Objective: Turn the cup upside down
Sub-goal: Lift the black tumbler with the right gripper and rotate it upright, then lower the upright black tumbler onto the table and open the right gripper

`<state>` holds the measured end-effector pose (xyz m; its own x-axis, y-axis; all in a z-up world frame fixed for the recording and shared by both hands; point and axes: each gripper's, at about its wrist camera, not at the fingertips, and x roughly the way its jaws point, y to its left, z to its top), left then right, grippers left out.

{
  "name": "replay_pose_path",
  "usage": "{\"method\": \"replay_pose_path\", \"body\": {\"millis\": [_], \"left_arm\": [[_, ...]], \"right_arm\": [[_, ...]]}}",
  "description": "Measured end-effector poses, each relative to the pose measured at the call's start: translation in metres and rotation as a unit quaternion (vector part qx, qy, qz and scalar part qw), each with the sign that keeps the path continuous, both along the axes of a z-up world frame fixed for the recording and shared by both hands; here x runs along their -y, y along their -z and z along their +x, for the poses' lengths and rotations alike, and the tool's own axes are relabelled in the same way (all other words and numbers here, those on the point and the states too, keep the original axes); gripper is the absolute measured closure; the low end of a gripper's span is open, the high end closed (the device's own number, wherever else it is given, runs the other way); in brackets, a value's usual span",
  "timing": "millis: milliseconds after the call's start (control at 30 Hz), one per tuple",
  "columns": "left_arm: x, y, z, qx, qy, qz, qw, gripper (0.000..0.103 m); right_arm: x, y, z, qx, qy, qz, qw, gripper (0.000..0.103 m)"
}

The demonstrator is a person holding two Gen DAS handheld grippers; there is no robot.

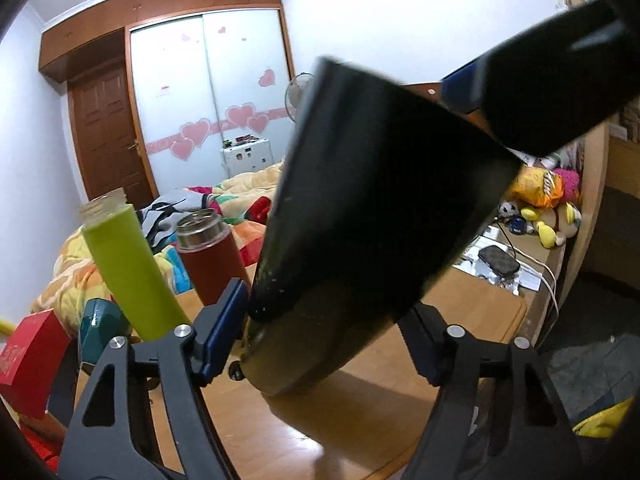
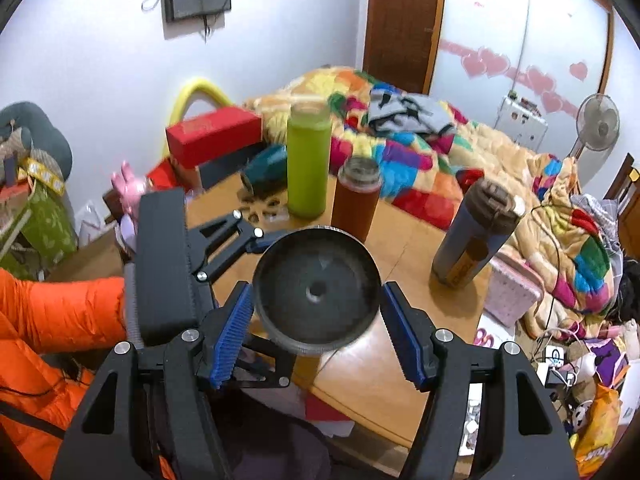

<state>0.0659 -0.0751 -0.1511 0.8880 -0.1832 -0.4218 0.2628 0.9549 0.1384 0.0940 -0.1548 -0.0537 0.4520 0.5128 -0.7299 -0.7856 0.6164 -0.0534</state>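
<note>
I've the cup [image 1: 372,208] clamped in left fingers [image 1: 320,320], tilted above worktop [image 2: 404,248]; right fingers [image 2: 316,328] apart round its base. Rigid, slick metal; grip mid-wall.

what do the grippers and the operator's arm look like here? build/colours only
Both grippers, left gripper and right gripper, share one build: matte black skeletal linkage arms with triangular cutouts, round silver pivot bolts, and blue ribbed finger pads. In the right wrist view the left unit has a boxy black housing. The operator's sleeve is bright orange and puffy. No cables or markings show.
</note>
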Motion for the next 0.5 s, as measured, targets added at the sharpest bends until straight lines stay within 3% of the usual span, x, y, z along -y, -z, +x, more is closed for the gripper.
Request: {"method": "replay_pose_path", "body": {"millis": [267, 367, 500], "left_arm": [[-0.023, -0.016, 0.015, -0.026, -0.029, -0.028, 0.9989, 0.039], [-0.038, -0.02, 0.022, -0.057, -0.027, -0.052, 0.9966, 0.039], [-0.045, -0.024, 0.033, -0.086, -0.034, -0.058, 0.994, 0.039]], "right_arm": [[0.008, -0.004, 0.009, 0.02, 0.065, 0.041, 0.997, 0.041], [0.007, 0.005, 0.018, 0.02, 0.094, 0.051, 0.994, 0.041], [0.006, 0.014, 0.024, 0.014, 0.118, 0.073, 0.99, 0.041]]}}
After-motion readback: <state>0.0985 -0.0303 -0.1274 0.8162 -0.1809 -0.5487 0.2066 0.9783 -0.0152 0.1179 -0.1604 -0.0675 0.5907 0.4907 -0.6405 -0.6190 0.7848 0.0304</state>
